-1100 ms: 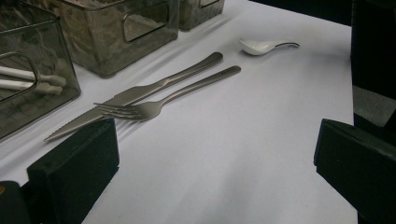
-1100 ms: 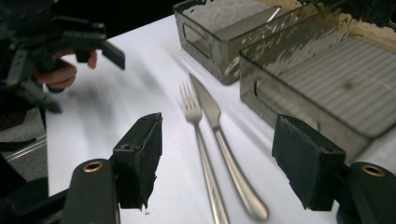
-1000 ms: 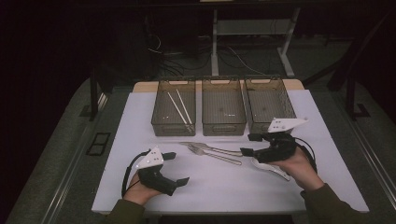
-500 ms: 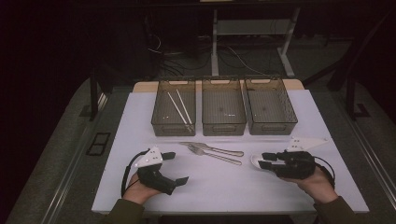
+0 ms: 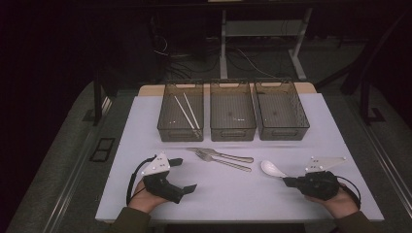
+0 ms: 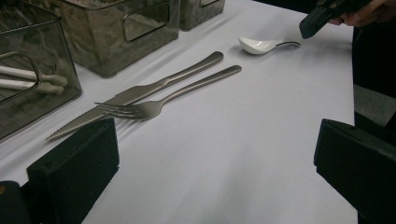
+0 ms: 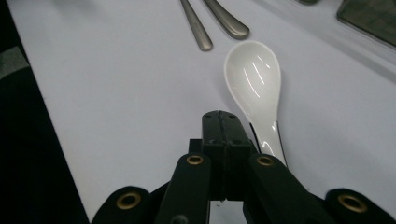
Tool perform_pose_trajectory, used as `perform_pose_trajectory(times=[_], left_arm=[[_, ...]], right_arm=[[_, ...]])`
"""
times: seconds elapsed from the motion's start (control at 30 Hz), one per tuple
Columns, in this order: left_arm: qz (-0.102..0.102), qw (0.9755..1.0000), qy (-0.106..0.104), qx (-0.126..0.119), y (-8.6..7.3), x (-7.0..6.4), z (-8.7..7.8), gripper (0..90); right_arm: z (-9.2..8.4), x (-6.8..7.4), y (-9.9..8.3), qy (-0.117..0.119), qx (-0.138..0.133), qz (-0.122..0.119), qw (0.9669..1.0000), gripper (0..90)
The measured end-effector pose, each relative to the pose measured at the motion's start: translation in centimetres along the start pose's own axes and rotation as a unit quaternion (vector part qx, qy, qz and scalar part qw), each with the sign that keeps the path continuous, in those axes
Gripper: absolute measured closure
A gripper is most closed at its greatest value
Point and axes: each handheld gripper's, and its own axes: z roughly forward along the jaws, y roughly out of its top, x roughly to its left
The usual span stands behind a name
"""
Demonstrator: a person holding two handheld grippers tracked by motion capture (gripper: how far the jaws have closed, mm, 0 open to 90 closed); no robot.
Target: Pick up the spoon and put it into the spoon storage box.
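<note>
White ceramic spoon (image 5: 273,169) lies on the tabletop (image 5: 228,199), right of the other cutlery and well short of the bins. A second ago it was not lying there.

Three smoky see-through bins stand in a row at the far side. The left bin (image 5: 180,133) holds a pair of pale chopsticks (image 5: 187,111). The middle bin (image 5: 232,132) and the right bin (image 5: 283,133) look empty.

The right tool (image 5: 287,182) has dropped from beside the right bin to the near right part of the tabletop. Its jaws have just been closing and are now pressed together with nothing between them. In the right gripper view the spoon's handle runs along the outside of the shut jaws, beside them and not pinched, while the bowl points away from the tool.

The left tool (image 5: 184,174) sits at the near left, jaws spread and empty, aimed across at the cutlery.

A steel table knife (image 5: 228,154) and a fork (image 5: 223,161) lie side by side in the middle, touching or nearly so.

My reading is that sorting is barely begun. Only the chopsticks are binned, and the spoon is not gripped, so the right tool would have to open and take the handle properly before the spoon can go to a bin.
</note>
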Motion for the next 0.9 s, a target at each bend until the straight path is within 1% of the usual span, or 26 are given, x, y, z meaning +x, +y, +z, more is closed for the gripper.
perform_pose_trajectory(times=[0.07,0.23,0.3,0.43,0.5,0.53,0.67,0.9], left_arm=[[0.002,1.0,0.0,0.001,0.0,-0.1,0.0,0.0],[0.005,1.0,0.001,0.002,0.0,-0.1,-0.1,0.0],[0.005,1.0,0.001,0.002,0.0,-0.1,-0.1,0.0],[0.006,1.0,0.001,0.003,0.0,-0.1,0.0,0.0],[0.008,1.0,0.001,0.003,0.1,-0.1,0.0,0.0],[0.008,1.0,0.001,0.003,0.1,-0.1,0.0,0.0],[0.008,1.0,0.002,0.002,0.1,-0.1,0.0,0.0],[0.008,1.0,0.001,0.003,0.1,-0.2,0.0,0.0]], right_arm=[[0.2,-0.3,-0.2,-0.004,0.007,0.003,1.0,89.7],[0.8,-0.9,-0.7,-0.007,0.037,0.01,0.9992,89.7],[0.9,-1.1,-0.9,-0.015,0.048,0.009,0.9987,89.7],[0.8,-1.4,-1.1,-0.027,0.059,0.012,0.9978,89.8],[0.9,-1.6,-1.1,-0.035,0.065,0.004,0.9973,89.8],[0.9,-1.6,-1.1,-0.037,0.068,0.005,0.9969,89.8],[0.9,-2.0,-1.1,-0.047,0.068,0.005,0.9966,89.8],[0.8,-3.5,-0.9,-0.071,0.063,0.015,0.9954,89.8]])
